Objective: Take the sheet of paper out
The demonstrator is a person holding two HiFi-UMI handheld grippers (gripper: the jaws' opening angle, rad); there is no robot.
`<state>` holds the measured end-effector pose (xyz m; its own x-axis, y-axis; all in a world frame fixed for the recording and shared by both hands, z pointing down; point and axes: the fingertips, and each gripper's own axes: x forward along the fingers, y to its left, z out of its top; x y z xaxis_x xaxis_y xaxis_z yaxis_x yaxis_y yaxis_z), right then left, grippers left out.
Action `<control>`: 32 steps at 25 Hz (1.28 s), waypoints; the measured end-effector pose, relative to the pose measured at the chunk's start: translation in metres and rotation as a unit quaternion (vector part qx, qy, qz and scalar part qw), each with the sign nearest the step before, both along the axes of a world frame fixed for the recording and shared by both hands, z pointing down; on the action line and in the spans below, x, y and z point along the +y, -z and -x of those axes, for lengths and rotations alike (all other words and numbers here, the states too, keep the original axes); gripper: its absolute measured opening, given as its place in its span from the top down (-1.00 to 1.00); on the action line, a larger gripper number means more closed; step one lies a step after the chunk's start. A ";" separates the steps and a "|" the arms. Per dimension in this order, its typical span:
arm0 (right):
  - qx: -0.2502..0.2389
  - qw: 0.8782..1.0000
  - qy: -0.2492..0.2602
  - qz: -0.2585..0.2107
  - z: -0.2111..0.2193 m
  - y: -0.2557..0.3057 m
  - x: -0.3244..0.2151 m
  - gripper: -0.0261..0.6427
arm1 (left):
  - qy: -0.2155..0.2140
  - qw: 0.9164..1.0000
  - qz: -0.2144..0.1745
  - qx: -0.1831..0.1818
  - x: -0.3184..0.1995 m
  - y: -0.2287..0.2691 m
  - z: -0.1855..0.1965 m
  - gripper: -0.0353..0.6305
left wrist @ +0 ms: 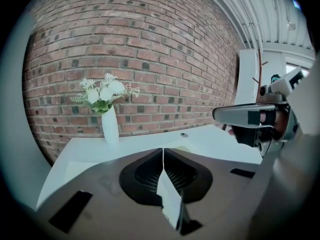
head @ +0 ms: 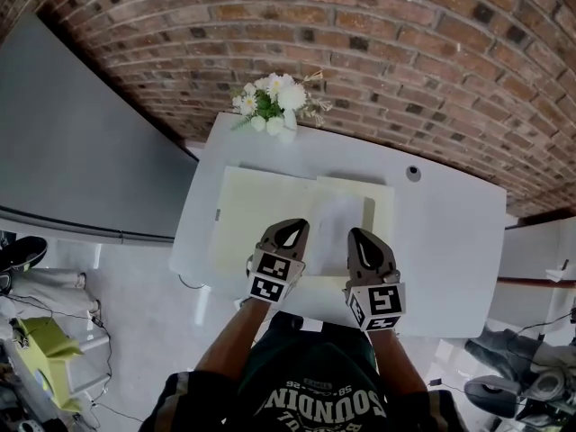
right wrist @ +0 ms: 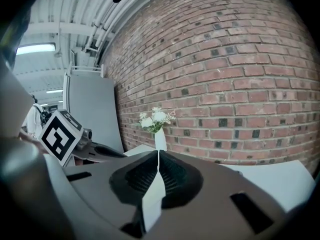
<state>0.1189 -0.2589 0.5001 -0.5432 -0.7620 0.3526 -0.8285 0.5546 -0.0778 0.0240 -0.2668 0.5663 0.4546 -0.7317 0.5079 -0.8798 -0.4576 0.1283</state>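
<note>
A white sheet of paper [head: 334, 222] hangs between my two grippers over a pale yellow folder [head: 252, 212] that lies open on the white table [head: 450, 241]. My left gripper [head: 290, 234] is shut on the sheet's left edge and my right gripper [head: 363, 241] is shut on its right edge. In the left gripper view the sheet [left wrist: 170, 201] shows edge-on, pinched between the closed jaws of the left gripper [left wrist: 163, 151]. The right gripper view shows the same: the sheet [right wrist: 152, 199] is clamped in the right gripper [right wrist: 158, 154].
A white vase of white flowers [head: 275, 106] stands at the table's far edge against a brick wall [head: 405, 52]. A round cable hole [head: 413, 174] sits at the far right of the tabletop. A grey panel [head: 72, 142] runs along the left.
</note>
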 end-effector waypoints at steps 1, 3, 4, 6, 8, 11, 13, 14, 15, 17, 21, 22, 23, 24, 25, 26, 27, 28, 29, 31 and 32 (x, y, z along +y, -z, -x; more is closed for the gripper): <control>0.000 1.000 0.001 0.001 0.000 -0.002 -0.001 0.72 | 0.003 1.000 0.005 -0.002 -0.001 -0.004 0.000 0.86; 0.002 1.000 0.004 0.004 -0.001 -0.007 -0.003 0.72 | 0.006 1.000 0.016 -0.003 -0.003 -0.013 0.000 0.86; 0.004 1.000 0.005 0.007 -0.002 -0.010 -0.003 0.71 | 0.006 1.000 0.020 -0.002 -0.004 -0.016 -0.001 0.86; 0.005 1.000 0.006 0.012 -0.005 -0.015 -0.005 0.72 | 0.005 1.000 0.028 -0.002 -0.005 -0.023 -0.004 0.86; 0.005 1.000 0.006 0.018 -0.007 -0.020 -0.007 0.71 | 0.005 0.999 0.038 -0.005 -0.007 -0.030 -0.006 0.86; 0.006 1.000 0.009 0.025 -0.008 -0.027 -0.010 0.72 | 0.002 0.998 0.055 -0.008 -0.008 -0.042 -0.009 0.86; 0.006 0.999 0.010 0.030 -0.009 -0.031 -0.011 0.72 | -0.001 0.998 0.067 -0.007 -0.009 -0.049 -0.011 0.86; 0.006 0.999 0.011 0.033 -0.009 -0.032 -0.012 0.71 | -0.001 0.997 0.072 -0.006 -0.010 -0.052 -0.012 0.86; 0.006 0.999 0.011 0.036 -0.009 -0.034 -0.013 0.72 | -0.001 0.997 0.076 -0.005 -0.010 -0.055 -0.013 0.86; 0.006 0.999 0.013 0.041 -0.009 -0.038 -0.014 0.72 | 0.000 0.996 0.084 -0.003 -0.012 -0.061 -0.014 0.86; 0.006 0.999 0.014 0.049 -0.009 -0.045 -0.018 0.71 | 0.001 0.994 0.105 -0.002 -0.014 -0.075 -0.017 0.83; 0.006 0.999 0.014 0.051 -0.009 -0.046 -0.019 0.71 | 0.000 0.994 0.113 -0.002 -0.013 -0.080 -0.018 0.75; 0.006 0.998 0.015 0.053 -0.009 -0.047 -0.020 0.72 | -0.002 0.993 0.120 -0.002 -0.013 -0.085 -0.019 0.66; 0.006 0.998 0.015 0.056 -0.010 -0.049 -0.021 0.72 | -0.003 0.992 0.127 -0.002 -0.013 -0.090 -0.020 0.62; 0.006 0.998 0.015 0.058 -0.010 -0.050 -0.022 0.71 | -0.004 0.991 0.134 -0.003 -0.013 -0.092 -0.021 0.61; 0.006 0.998 0.015 0.061 -0.011 -0.052 -0.022 0.71 | -0.003 0.990 0.140 -0.002 -0.013 -0.095 -0.022 0.61; 0.007 0.998 0.016 0.063 -0.011 -0.053 -0.022 0.72 | -0.002 0.989 0.145 -0.001 -0.013 -0.098 -0.023 0.60; 0.008 0.998 0.016 0.065 -0.012 -0.054 -0.023 0.72 | -0.002 0.989 0.151 0.000 -0.012 -0.100 -0.024 0.60; 0.008 0.998 0.016 0.067 -0.012 -0.054 -0.023 0.71 | -0.003 0.988 0.156 0.000 -0.011 -0.104 -0.025 0.60; 0.007 0.997 0.015 0.070 -0.011 -0.056 -0.024 0.71 | -0.007 0.986 0.169 -0.001 -0.010 -0.110 -0.027 0.60; 0.007 0.997 0.015 0.072 -0.011 -0.057 -0.024 0.71 | -0.009 0.984 0.176 -0.001 -0.009 -0.113 -0.029 0.60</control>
<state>0.1302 -0.2832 0.5569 -0.5591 -0.6862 0.4653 -0.8134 0.5626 -0.1476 0.0527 -0.2761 0.6797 0.4646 -0.5022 0.7294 -0.8723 -0.4014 0.2793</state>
